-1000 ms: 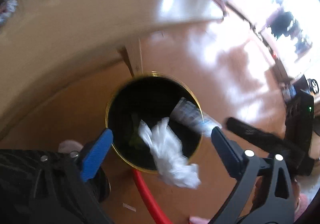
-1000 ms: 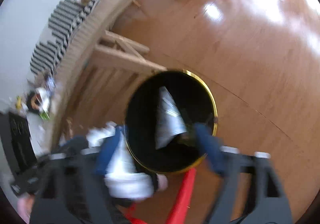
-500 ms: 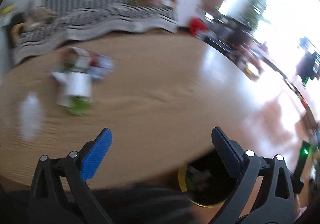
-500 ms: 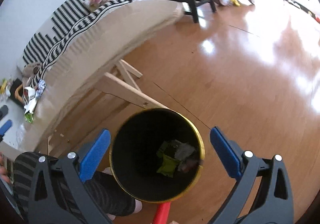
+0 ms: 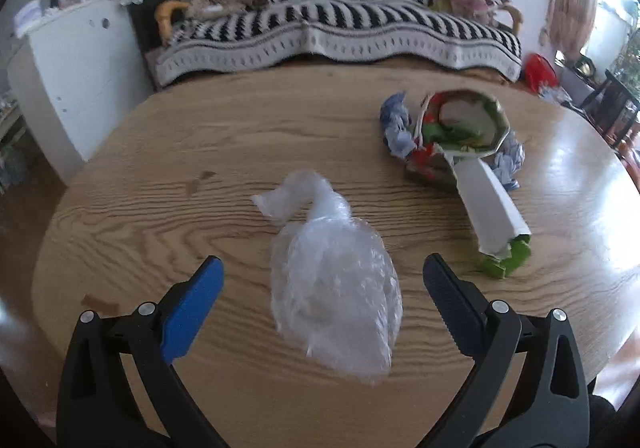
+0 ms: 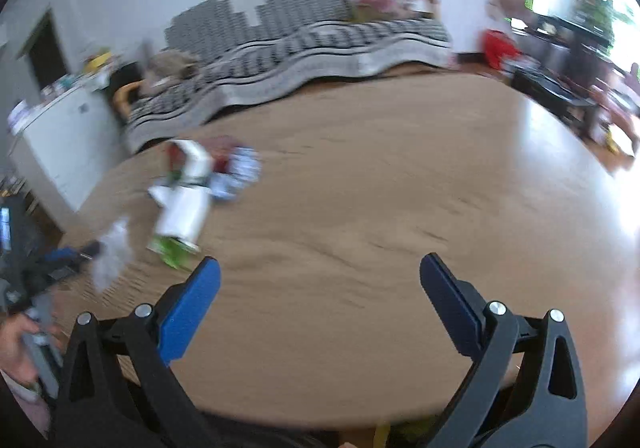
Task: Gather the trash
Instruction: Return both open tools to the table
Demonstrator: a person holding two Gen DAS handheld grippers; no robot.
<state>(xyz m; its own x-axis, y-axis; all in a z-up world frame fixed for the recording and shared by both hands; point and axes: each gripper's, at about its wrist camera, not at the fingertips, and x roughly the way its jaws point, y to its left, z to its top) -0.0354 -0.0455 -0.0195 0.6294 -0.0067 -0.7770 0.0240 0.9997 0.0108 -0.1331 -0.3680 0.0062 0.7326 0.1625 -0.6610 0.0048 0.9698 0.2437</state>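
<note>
A crumpled clear plastic bag point(image 5: 332, 280) lies on the round wooden table point(image 5: 200, 152). My left gripper point(image 5: 323, 280) is open, its blue fingers either side of the bag without touching it. To the right sit a paper cup with a red and green print point(image 5: 464, 124), a white carton point(image 5: 490, 210) with a green end, and crumpled blue-white paper point(image 5: 396, 124). My right gripper point(image 6: 320, 280) is open over bare table; its view is blurred, with the same trash pile point(image 6: 192, 188) and the plastic bag point(image 6: 112, 252) to the left.
A sofa with a black and white striped throw point(image 5: 340, 20) stands behind the table. A white cabinet point(image 5: 68, 64) is at the left. A dark chair point(image 5: 612, 104) and a red object point(image 5: 540, 70) stand at the right. In the right wrist view a hand point(image 6: 16, 348) shows lower left.
Both grippers have swung up from the gold-rimmed black bin on the floor to the tabletop. The left gripper now straddles the plastic bag. The trash dropped earlier is in the bin.
</note>
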